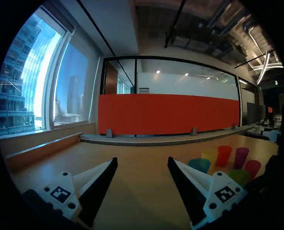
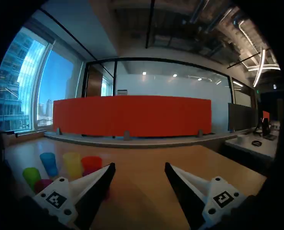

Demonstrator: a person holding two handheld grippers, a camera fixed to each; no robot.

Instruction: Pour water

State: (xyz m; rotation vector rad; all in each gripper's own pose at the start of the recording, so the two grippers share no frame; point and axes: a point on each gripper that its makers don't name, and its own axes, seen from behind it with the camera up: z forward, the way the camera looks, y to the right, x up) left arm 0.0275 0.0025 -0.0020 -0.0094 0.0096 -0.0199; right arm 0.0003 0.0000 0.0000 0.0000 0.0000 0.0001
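Cups [image 1: 224, 155] sat untouched on the tabletop [image 1: 142, 188] as the left tool [image 1: 142, 160] and right tool [image 2: 140, 165] hovered open and empty, a first grasp seemingly the next move.

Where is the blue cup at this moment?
In the right gripper view the blue cup stands on the table at lower left, between the green cup and the yellow cup.

colour and pattern survey

left gripper [image 1: 142, 159] and right gripper [image 2: 139, 165]: white, with black inner faces. each side carries a black-and-white square marker [image 1: 60, 193]. table [image 1: 142, 184]: warm tan wood. partition panel [image 1: 168, 114]: solid orange-red. cups, all plain: blue cup [image 1: 199, 165], yellow cup [image 1: 210, 155], orange cup [image 1: 224, 155], purple cup [image 1: 240, 157], pink cup [image 1: 253, 168], green cup [image 1: 238, 176]. ceiling [image 1: 203, 23]: dark, with white light strips [image 1: 263, 67].
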